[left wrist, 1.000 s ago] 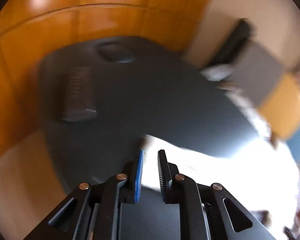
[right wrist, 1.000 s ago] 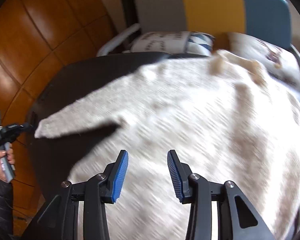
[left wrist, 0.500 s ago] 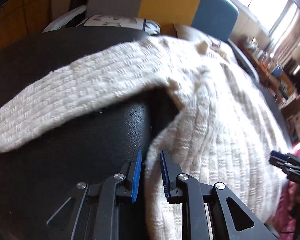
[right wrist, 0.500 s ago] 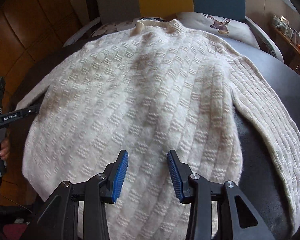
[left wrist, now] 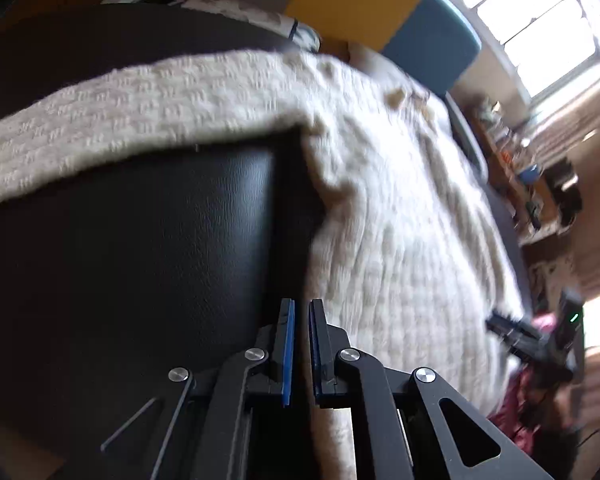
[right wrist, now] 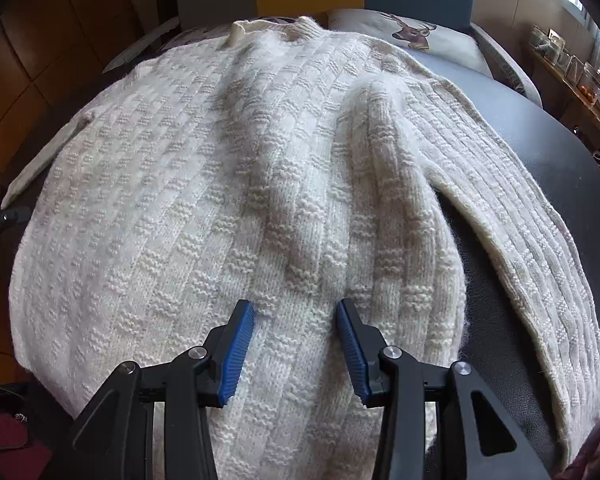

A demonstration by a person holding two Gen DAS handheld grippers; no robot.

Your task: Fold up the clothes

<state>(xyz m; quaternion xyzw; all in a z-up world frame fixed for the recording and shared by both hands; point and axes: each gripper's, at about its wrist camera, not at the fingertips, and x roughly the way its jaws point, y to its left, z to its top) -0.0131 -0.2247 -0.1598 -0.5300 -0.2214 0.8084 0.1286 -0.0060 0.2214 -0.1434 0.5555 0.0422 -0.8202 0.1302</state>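
Sweater spread flat, one tool pinching its side edge

Sweater (right wrist: 204,208), cream and knitted in a basket-weave pattern, lies spread across the dark leather-like surface (right wrist: 572,168), collar toward the far side, where a cushion with a deer print (right wrist: 416,34) rests. One sleeve (right wrist: 540,240) runs diagonally down the right of the right wrist view, and a raised fold stands in the knit near that shoulder. The right tool (right wrist: 296,320) hovers over the lower body of the sweater with its blue-padded jaws spread wide, holding nothing. The left tool (left wrist: 301,320) has its jaws nearly together, with the sweater's side edge passing between them. The other sleeve (left wrist: 100,128) stretches across the surface beyond it.
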